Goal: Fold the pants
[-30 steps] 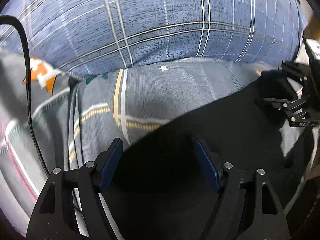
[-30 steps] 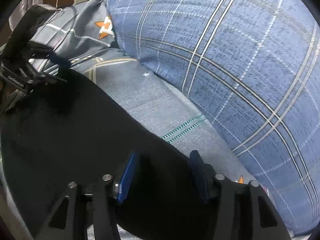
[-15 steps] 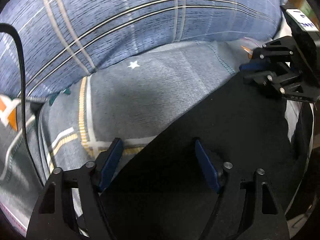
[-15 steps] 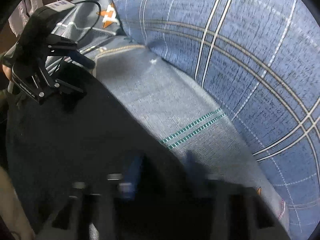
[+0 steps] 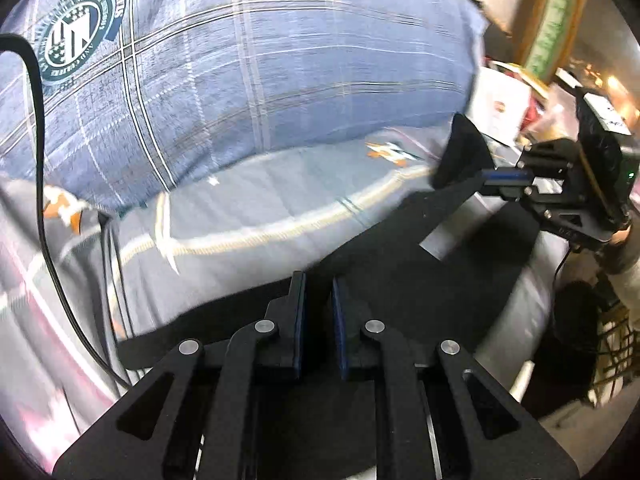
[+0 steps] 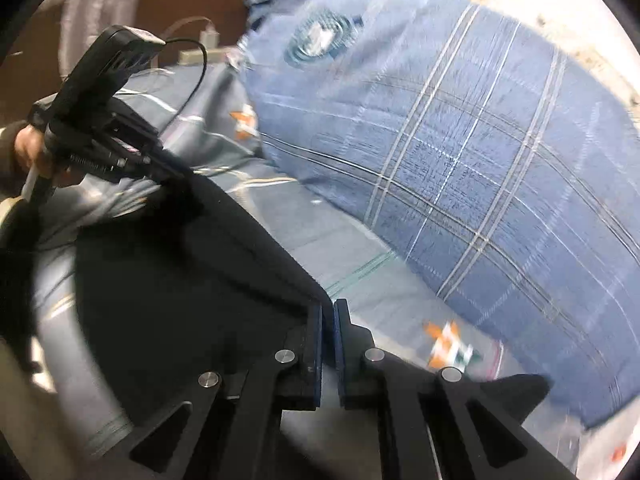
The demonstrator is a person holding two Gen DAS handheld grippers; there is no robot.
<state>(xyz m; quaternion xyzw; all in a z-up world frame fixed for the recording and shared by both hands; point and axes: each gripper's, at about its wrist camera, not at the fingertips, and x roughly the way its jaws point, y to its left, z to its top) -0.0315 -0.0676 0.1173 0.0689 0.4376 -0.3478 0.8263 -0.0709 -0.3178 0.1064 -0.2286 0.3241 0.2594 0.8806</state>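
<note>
My left tongs [image 5: 318,280] are clenched on the black pants [image 5: 400,272]; my right tongs [image 6: 328,306] pinch their raised corner above the bed [image 6: 340,240]. Only the left view shows boxes [image 5: 500,108] beyond the plaid pillow [image 5: 260,80]. The pillow's round emblem [image 5: 76,36] is too blurred to read.

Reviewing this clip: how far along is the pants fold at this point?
Early. Grasping looks done: left gripper and right gripper are each shut on an edge of the black pants. In hand: that edge lifted off the bedsheet. Left: laying it over; no finished fold shows.
</note>
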